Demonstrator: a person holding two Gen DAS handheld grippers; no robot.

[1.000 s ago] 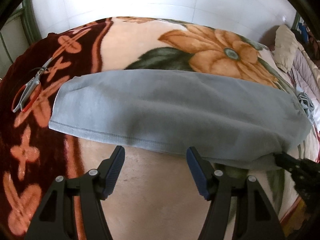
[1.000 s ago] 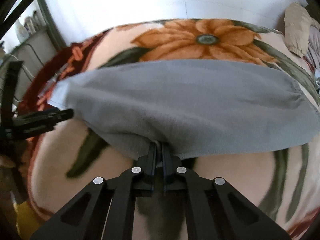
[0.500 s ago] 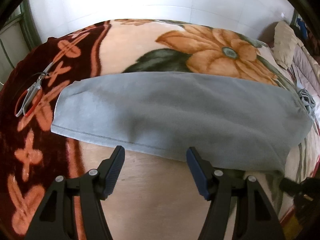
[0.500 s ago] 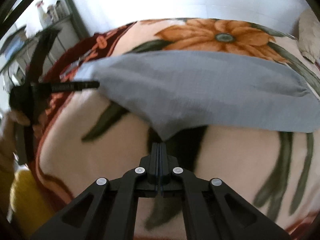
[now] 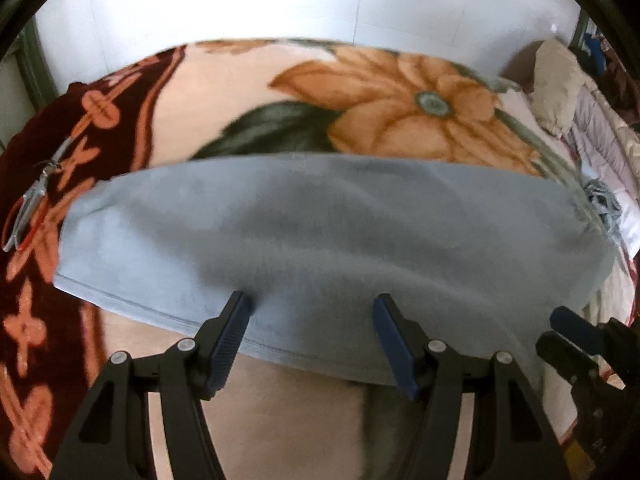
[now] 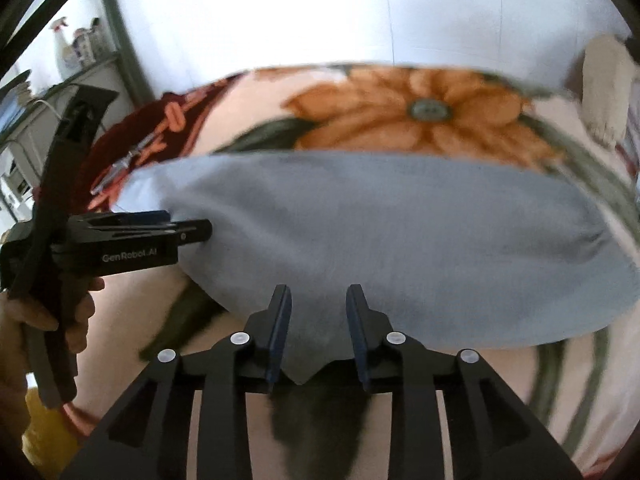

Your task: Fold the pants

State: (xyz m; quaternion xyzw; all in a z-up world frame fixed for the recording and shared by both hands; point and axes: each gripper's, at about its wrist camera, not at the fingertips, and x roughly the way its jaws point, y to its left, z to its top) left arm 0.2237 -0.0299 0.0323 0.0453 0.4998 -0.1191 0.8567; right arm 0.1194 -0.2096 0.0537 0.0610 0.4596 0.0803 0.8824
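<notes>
grey pants (image 5: 328, 240) lying flat in a long folded band across a floral blanket (image 5: 224, 92), just below its big orange flower (image 5: 404, 100). stitched hem along the pants' near edge, a pointed corner of cloth hanging toward the right wrist camera.

left gripper (image 5: 312, 332) released, blue-padded fingers (image 5: 230, 340) spread wide, tips over the near hem of the pants, holding nothing. seen from the right wrist view as a black tool (image 6: 132, 240) in a bare hand (image 6: 40, 320), reaching in at the pants' left end.

right gripper (image 6: 316, 324) released too, fingers (image 6: 280, 328) parted on either side of the pointed corner, not closed on it. in the left wrist view, only its black tips (image 5: 572, 336) showing at the pants' lower right edge.

scissors (image 5: 28, 208) with red handles resting on the dark red border of the blanket, left of the pants. pale pillow (image 5: 556, 80) beyond the pants' right end. both views blurred.
</notes>
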